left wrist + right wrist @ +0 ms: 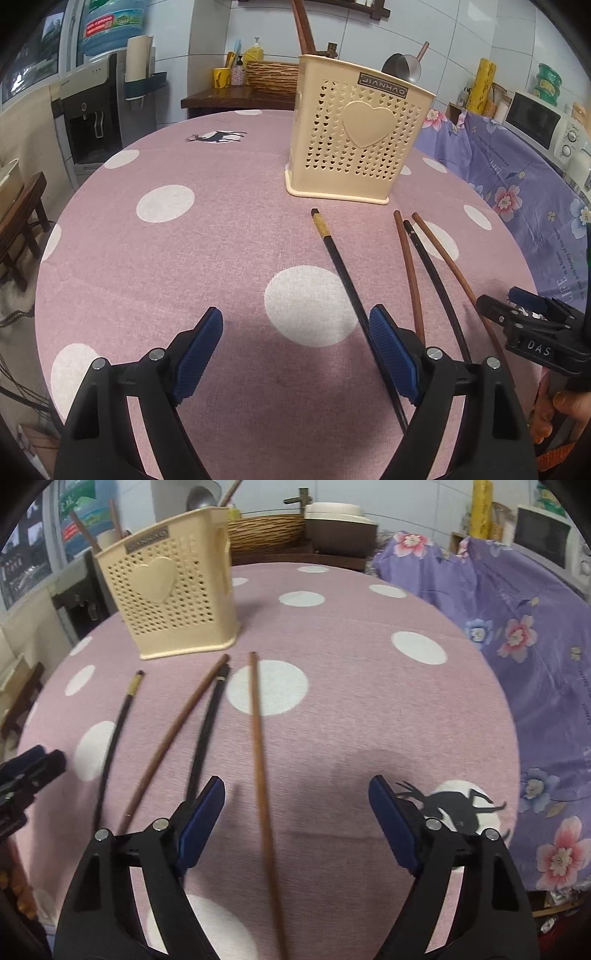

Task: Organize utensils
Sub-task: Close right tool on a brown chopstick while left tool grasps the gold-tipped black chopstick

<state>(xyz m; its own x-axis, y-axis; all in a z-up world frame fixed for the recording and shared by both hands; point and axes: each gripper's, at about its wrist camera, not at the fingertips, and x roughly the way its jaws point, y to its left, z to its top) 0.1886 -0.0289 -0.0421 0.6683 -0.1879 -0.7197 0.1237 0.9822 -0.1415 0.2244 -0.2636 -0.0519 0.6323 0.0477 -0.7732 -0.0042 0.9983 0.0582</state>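
A cream perforated utensil holder (354,136) with a heart on its side stands on the pink dotted tablecloth (184,258); it also shows in the right wrist view (173,602). Two brown chopsticks stick out of it. Four chopsticks lie on the cloth before it: a black one with a gold band (340,258), a brown one (408,266), a black one (432,273) and a brown one (454,266). My left gripper (295,347) is open just left of the gold-banded one. My right gripper (297,812) is open over a brown chopstick (258,746).
A purple floral cloth (517,635) covers something to the right of the table. A water dispenser (92,110) stands at the far left. A shelf with a wicker basket (273,74) is behind the table. A microwave (535,122) sits at the far right.
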